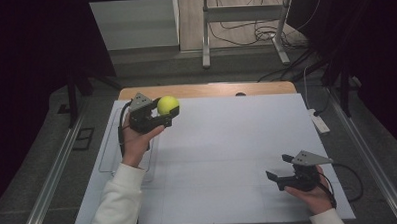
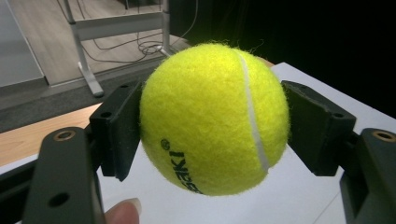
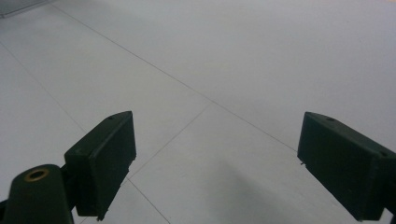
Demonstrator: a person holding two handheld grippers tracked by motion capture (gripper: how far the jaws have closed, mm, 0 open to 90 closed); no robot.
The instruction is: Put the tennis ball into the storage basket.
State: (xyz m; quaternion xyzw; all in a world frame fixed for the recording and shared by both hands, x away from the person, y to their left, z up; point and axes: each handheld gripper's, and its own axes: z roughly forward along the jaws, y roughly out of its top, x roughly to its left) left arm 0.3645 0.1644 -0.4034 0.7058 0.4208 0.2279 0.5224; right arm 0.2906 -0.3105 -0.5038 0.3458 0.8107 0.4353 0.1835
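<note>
1. Toward the upper left of the high view, the left gripper [image 1: 167,113] held a yellow tennis ball [image 1: 167,104] above the far left part of the white bench [image 1: 228,156], its fingers [image 2: 116,126] pinching the ball from both sides.
2. Up close in the left gripper view, the ball [image 2: 212,116] hid most of what lay beyond it; the black lettering on its lower face was cut short by the curve and could not be read whole, and a fingertip [image 2: 122,212] showed at the bottom edge of the frame.
3. At the lower right of the high view, the right gripper [image 1: 280,166] sat low over the bench near its front edge, fingers spread wide with nothing between them.
4. Faintly, at the left of the high view, a clear tray [image 1: 111,167] lay on the bench under the left forearm; its outline was hard to trace and the sleeve [image 1: 117,202] covered part of it.
5. Between the two grippers the bench lay bare, giving open room across its middle and right; its far edge showed a strip of wood [image 1: 206,90], and dark floor surrounded the other sides.
</note>
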